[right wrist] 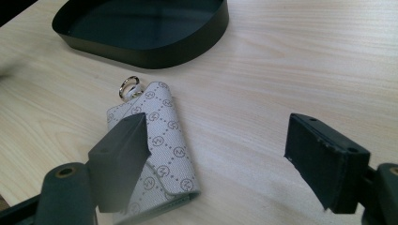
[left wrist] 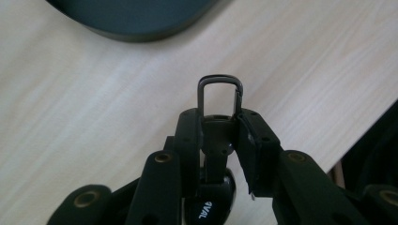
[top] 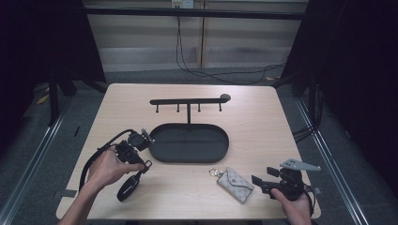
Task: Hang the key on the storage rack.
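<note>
At the left of the surface, the left gripper has its fingers clamped on a key fob's metal clip, the fob hanging below, just left of the tray. The right gripper, fingers apart and empty, sits just right of the patterned key pouch.

The left gripper is held clamped shut at near left; the right gripper is held open at near right.
</note>
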The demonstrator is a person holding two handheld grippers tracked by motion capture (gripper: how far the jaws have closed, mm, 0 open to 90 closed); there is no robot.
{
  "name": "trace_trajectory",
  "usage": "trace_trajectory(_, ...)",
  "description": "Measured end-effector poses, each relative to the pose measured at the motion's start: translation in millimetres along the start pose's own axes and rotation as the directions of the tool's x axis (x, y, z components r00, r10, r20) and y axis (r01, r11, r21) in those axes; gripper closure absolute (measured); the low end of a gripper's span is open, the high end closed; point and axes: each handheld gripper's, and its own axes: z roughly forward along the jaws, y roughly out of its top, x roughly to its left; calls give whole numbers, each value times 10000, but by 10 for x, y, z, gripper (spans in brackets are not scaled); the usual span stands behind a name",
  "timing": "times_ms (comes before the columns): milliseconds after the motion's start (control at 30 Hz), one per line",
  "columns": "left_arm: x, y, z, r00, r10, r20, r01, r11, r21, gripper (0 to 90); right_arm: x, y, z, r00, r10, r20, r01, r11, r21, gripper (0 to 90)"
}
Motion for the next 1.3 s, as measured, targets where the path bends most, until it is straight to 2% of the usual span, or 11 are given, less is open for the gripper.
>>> trace_trajectory(33, 2, -4, -23, 9999, -119, -58, 118, 9998, -181, 709, 0, 0, 0, 10000, 0, 0, 0, 10000, 0, 214)
trace_trajectory(200, -25, -37, -90, 9999, -120, 40, 120, 9997, -220, 708, -1, -1, -3, 10000, 8, -14, -8, 10000, -14, 215)
trace_trajectory(400, 11, -42, -185, 9998, -198, 9, 199, 9996, -184, 708, 3, -2, -7, 10000, -1, 21, 1, 10000, -23, 215)
trace_trajectory(533, 66, -21, -224, 9993, -260, 253, 258, 9996, 82, 709, 0, 1, 4, 10000, 22, -6, -22, 10000, 40, 216)
trace_trajectory(700, 108, -7, -322, 9989, -456, 52, 456, 9990, 36, 709, -2, 0, 4, 10000, 19, -17, -18, 10000, 42, 217)
trace_trajectory(767, 112, -4, -386, 9988, -407, -264, 404, 9991, -117, 708, -7, 0, 6, 10000, 19, -5, -19, 10000, 55, 217)
trace_trajectory(800, 114, 0, -404, 9991, -382, -188, 380, 9992, -99, 708, -5, 0, 6, 10000, 12, -5, -12, 10000, 58, 218)
trace_trajectory(867, 121, 5, -452, 9982, -401, -453, 396, 9991, -121, 708, -2, -1, 5, 10000, 10, -2, -10, 10000, 44, 220)
trace_trajectory(1133, 132, 55, -527, 9974, -556, -452, 551, 9984, -130, 708, -2, 0, 7, 10000, 14, -6, -14, 10000, 49, 219)
trace_trajectory(1233, 132, 82, -549, 9985, -369, -398, 368, 9993, -39, 708, -6, 0, 6, 10000, 19, -9, -19, 10000, 43, 220)
trace_trajectory(1300, 117, 103, -572, 9976, -372, -579, 367, 9993, -98, 708, -5, 0, 6, 10000, 22, -13, -22, 10000, 36, 220)
